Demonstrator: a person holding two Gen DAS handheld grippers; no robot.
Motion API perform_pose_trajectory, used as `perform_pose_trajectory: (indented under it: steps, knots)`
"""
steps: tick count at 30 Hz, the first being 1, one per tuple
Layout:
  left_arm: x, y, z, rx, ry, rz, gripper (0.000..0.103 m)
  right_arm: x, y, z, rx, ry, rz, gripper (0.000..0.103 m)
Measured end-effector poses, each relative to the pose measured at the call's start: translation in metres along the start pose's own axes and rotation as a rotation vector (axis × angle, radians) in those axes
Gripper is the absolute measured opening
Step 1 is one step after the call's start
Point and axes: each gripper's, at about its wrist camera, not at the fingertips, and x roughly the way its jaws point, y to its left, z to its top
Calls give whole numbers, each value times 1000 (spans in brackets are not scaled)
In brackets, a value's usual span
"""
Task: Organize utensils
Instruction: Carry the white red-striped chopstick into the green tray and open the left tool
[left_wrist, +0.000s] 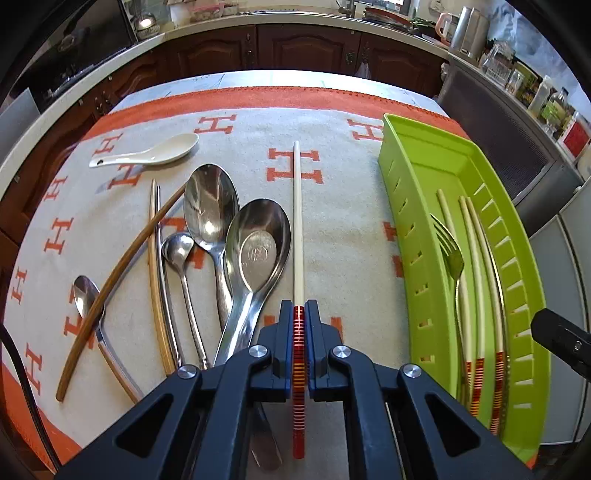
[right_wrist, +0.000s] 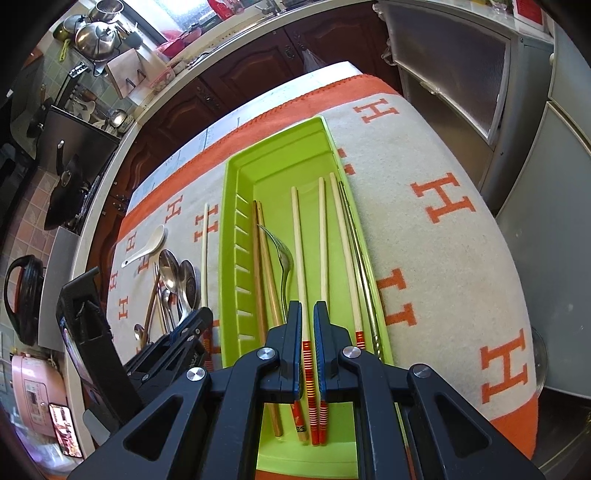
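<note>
Left claw clamped on chopstick beside the spoons; right claw closed, empty, over tray.

Kitchen, daylit. Table covered by a grey cloth with orange border and orange H pattern. Beyond the cloth: dark wooden cabinets under a pale countertop. Right of the cloth: grey ribbed-panel cabinet. Left: steel pots.

The left hand-held gripper pinches a cream chopstick — metal spoons left, green tray right.
</note>
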Motion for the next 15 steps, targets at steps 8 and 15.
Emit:
perform_pose_trajectory:
  steps: [8,15]
  knots:
    - [-43,-2,5,-25,-78,-97,3,-7,-2,-2,3,-15,6,7]
    - [-79,-20,14,-18,-92,-208,3,-18,-6,-2,16,-45,-1,7]
